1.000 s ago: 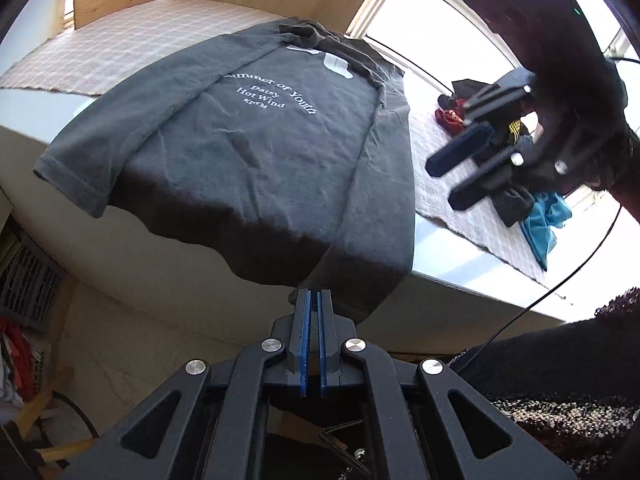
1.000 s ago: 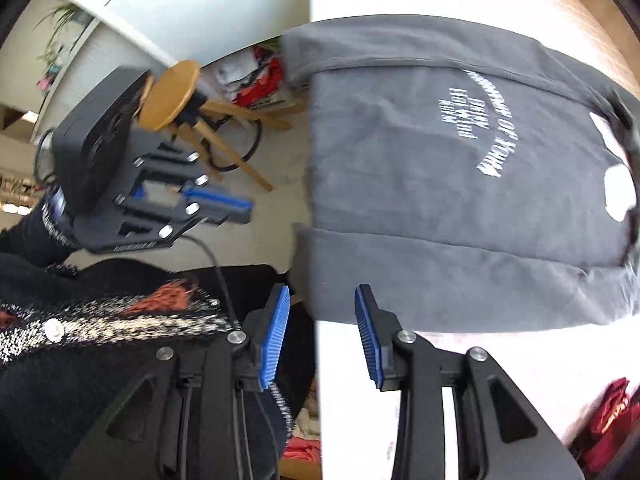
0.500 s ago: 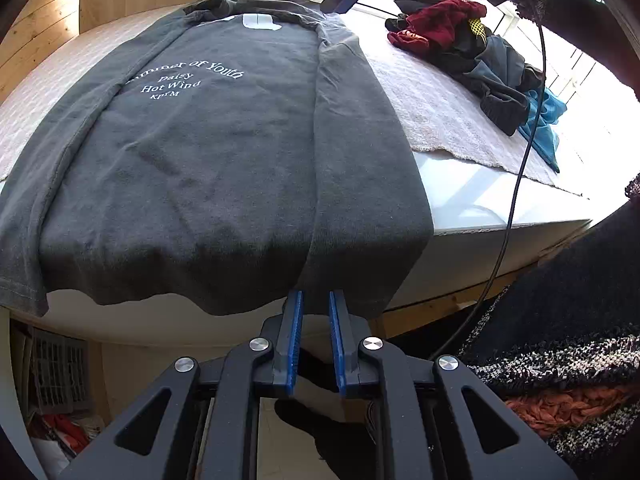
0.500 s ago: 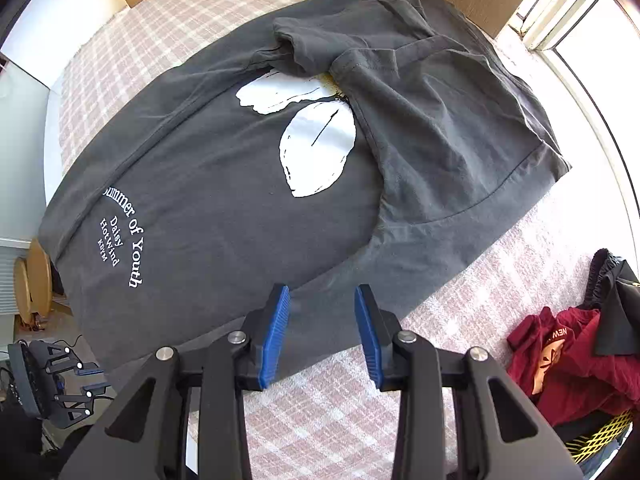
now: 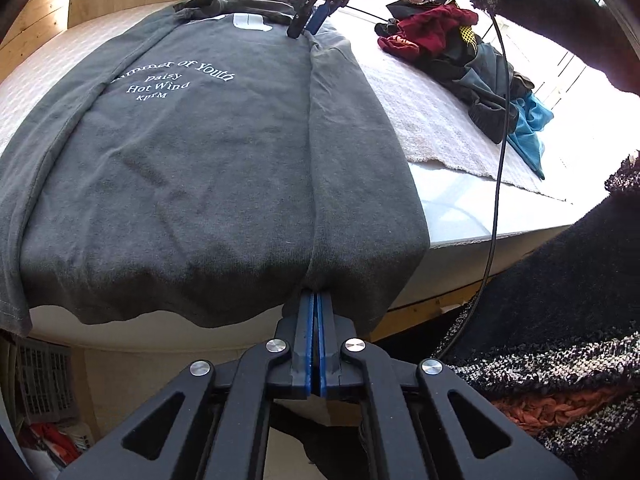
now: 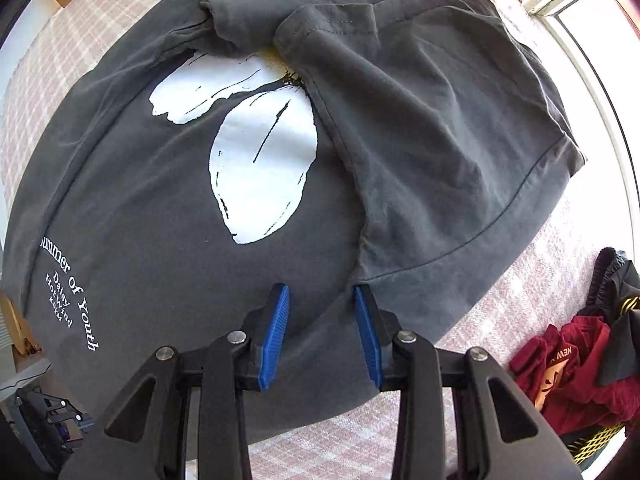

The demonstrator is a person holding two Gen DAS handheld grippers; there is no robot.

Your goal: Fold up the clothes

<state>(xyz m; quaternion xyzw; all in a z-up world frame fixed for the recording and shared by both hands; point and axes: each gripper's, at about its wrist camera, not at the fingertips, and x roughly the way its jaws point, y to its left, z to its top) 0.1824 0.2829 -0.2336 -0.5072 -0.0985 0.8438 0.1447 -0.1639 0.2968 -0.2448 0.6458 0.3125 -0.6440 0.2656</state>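
Observation:
A dark grey T-shirt (image 5: 208, 168) with white lettering and a white petal print (image 6: 260, 168) lies flat on the table, both sides folded inward. Its hem hangs over the near edge. My left gripper (image 5: 314, 300) is shut on the hem at the right fold line. My right gripper (image 6: 320, 320), held by a hand, hovers open just above the shirt's right fold, below the folded sleeve (image 6: 460, 140). In the left wrist view the right gripper (image 5: 306, 24) is at the far end near the collar. Nothing sits between its pads.
A pile of red, black and blue clothes (image 5: 472, 64) lies to the right on the chequered table cloth (image 6: 500, 304). A black cable (image 5: 498, 128) hangs from the right gripper. A person's knit sleeve (image 5: 552, 300) is at the right. A basket (image 5: 44, 384) stands under the table.
My left gripper has shut on the hem it straddled half a second ago. The right gripper came lower and closer to the shirt near the sleeve, still open.

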